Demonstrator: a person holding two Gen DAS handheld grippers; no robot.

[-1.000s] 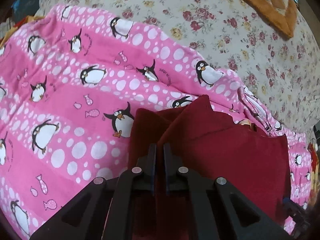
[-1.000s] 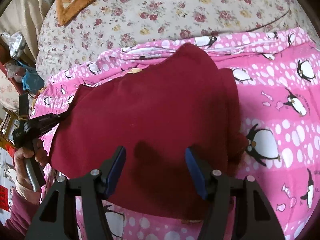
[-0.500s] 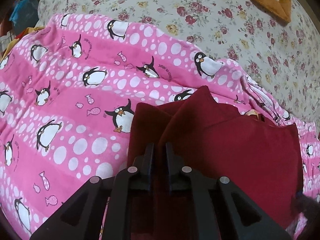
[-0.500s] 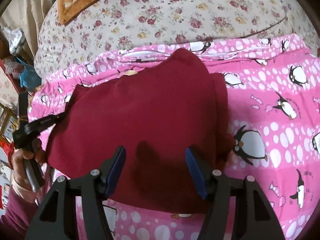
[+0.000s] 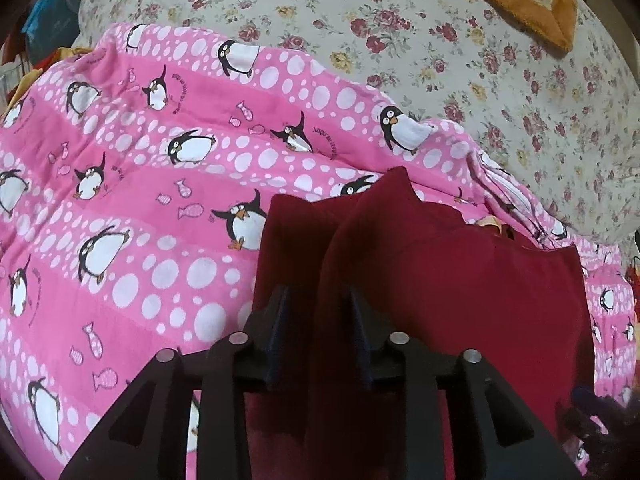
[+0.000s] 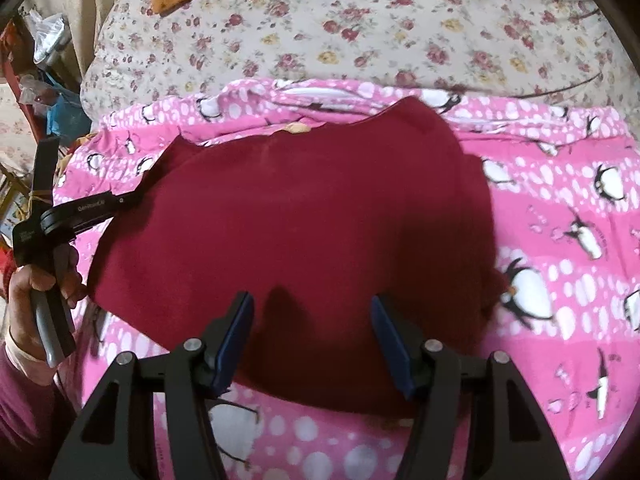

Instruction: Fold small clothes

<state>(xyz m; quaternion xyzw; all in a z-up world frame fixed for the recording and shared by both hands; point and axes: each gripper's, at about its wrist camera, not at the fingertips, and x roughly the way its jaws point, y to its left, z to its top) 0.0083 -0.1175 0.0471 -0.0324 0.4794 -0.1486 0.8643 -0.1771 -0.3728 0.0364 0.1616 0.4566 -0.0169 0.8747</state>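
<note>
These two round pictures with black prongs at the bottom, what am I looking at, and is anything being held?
No robot here: a person holds a black two-finger gripper in each hand, each with a fisheye camera looking along its fingers. The left view shows the left gripper; its jaws are opening, with a fold of the dark red fleece garment between them. The right view shows the right gripper, open above that garment and holding nothing. At that view's left edge, the person's hand grips the other tool's handle. The garment lies on a pink penguin-print blanket over a cream floral bedspread.
</note>
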